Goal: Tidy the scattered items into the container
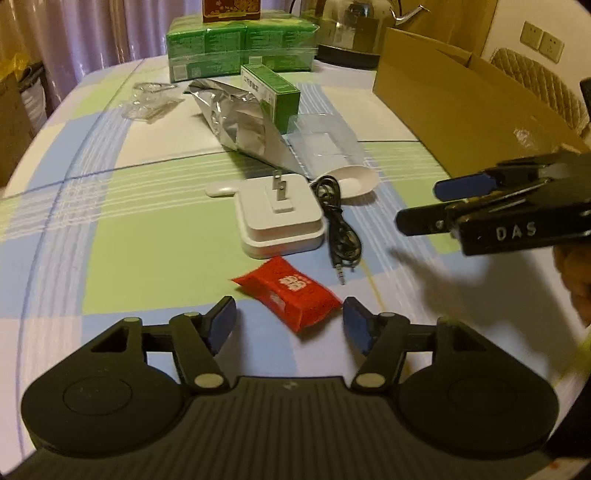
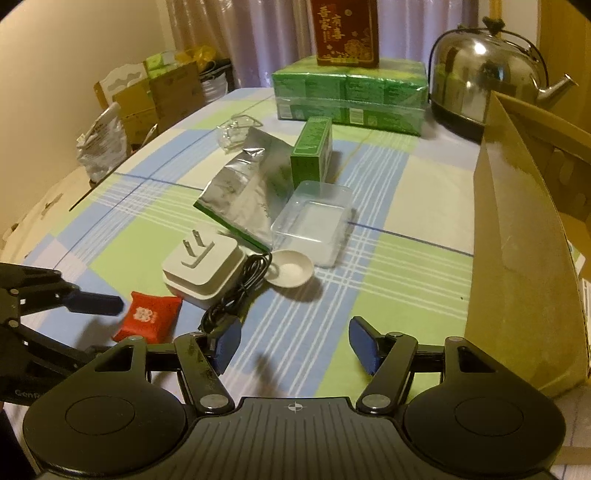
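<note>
A red candy packet [image 1: 291, 295] lies on the checked tablecloth, just ahead of and between the fingers of my left gripper [image 1: 289, 326], which is open and holds nothing. Seen from the right wrist, the packet [image 2: 147, 317] sits beside the left gripper's fingertips [image 2: 99, 302]. My right gripper [image 2: 295, 343] is open and empty over bare cloth, with the black audio cable [image 2: 240, 291] touching its left pad. Behind lie a white charger plug [image 1: 280, 218], a small white dish [image 1: 356, 181], a clear plastic box [image 1: 325, 144], a foil bag [image 1: 240, 118] and a green carton [image 1: 277, 92]. The cardboard box [image 1: 461, 110] stands open at the right.
At the table's far end stand a shrink-wrapped green pack [image 2: 347, 92] with a red box [image 2: 347, 29] on top, and a steel kettle [image 2: 480, 74]. Crumpled clear plastic [image 2: 236, 133] lies at the far left. The cardboard flap [image 2: 517, 240] rises close to the right gripper.
</note>
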`<state>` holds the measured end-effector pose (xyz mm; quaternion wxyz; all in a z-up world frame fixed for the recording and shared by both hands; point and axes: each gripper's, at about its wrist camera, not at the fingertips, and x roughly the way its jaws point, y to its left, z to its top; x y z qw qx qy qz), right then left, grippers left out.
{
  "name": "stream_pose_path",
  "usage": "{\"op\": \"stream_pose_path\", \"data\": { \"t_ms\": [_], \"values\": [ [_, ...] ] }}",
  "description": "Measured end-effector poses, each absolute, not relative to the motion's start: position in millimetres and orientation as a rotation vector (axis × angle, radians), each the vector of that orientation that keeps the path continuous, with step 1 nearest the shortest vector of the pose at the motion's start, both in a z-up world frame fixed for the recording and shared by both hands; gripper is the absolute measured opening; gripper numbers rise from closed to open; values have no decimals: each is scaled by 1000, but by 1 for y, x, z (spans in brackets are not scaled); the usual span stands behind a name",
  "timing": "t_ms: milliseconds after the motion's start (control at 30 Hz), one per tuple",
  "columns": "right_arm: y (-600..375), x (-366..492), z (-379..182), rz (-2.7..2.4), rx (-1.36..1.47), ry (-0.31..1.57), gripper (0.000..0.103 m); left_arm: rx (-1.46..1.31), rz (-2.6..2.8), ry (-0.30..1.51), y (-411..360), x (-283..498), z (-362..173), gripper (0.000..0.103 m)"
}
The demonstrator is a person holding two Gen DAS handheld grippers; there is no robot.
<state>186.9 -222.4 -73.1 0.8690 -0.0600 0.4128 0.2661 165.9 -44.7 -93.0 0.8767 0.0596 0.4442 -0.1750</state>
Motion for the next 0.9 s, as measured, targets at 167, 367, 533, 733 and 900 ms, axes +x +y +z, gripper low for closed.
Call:
{"op": "stream_pose_path", "data": {
  "t_ms": [167, 367, 533, 733, 900],
  "values": [
    [-217, 186, -73, 568, -129, 864, 64, 98, -267, 930, -20, 169, -95, 62],
    [-207, 188, -72, 571, -123, 852, 64, 150, -309, 885, -32, 165, -89, 62],
    [-212, 193, -78, 548, -71, 885, 64, 150, -310, 873, -42, 173, -90, 63],
    [-208, 194, -79, 573, -42, 897, 64, 194, -286, 887, -36, 184, -97, 48],
    [-197, 196, -84, 589, 1, 901, 62, 211, -277, 888, -27, 181, -96, 38]
  ]
}}
